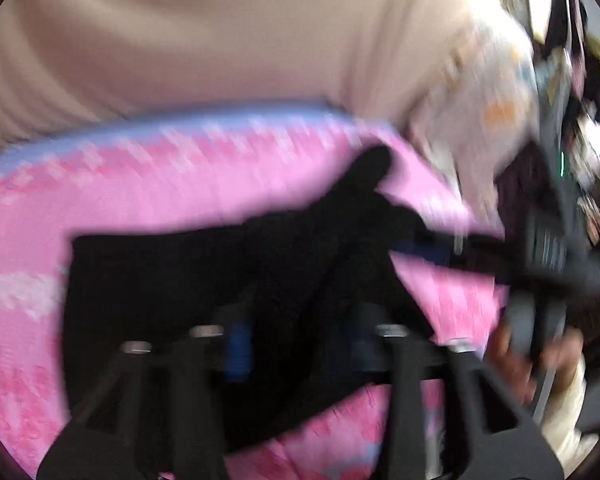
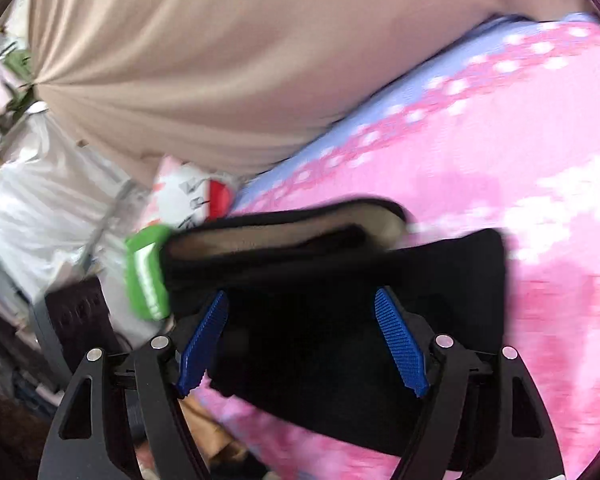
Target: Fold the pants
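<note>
Pants (image 2: 340, 320) folded, long axis crosswise on pink bedspread (image 2: 520, 160); right tongs (image 2: 300, 344) wide apart, empty; left tongs (image 1: 300, 344) blurred, unclear.

Open pink bedspread (image 2: 520, 160) right of pants (image 2: 340, 340); clutter (image 2: 52, 208) left.

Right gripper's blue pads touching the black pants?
Cannot tell. In the right wrist view the right gripper is open, blue pads spread over the black pants; blur hides any contact or gap.

Pink floral bedspread (image 2: 500, 152) with lilac border, black pants (image 2: 340, 320) lying folded on it, near its edge
</note>
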Available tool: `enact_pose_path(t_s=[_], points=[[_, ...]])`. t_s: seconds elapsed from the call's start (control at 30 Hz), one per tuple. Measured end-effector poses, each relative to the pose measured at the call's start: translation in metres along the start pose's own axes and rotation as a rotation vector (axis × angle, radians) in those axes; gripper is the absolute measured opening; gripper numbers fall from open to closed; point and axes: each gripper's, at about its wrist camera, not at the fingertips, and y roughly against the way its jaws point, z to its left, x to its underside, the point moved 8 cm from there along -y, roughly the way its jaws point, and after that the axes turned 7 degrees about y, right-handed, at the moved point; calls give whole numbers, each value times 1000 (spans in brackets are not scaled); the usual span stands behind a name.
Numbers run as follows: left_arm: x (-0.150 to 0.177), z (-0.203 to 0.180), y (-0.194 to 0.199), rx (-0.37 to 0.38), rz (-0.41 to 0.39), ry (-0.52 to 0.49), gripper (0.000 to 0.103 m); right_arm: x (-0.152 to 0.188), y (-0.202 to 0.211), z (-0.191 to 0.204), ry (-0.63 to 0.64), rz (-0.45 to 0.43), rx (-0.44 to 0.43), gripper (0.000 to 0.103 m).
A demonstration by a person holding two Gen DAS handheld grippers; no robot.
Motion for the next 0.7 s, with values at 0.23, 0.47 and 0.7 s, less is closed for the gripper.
enact_pose_path(t_s=[0.23,0.47,0.7], points=[[62,3,1,-13,81,-20,82,39,14,-47,-158,18,23,78],[48,70,52,-200,-48,121,89,33,-36,-21,40,106,212,88],[44,126,63,-440,-101,214,89,14,-25,16,240,39,349,86]])
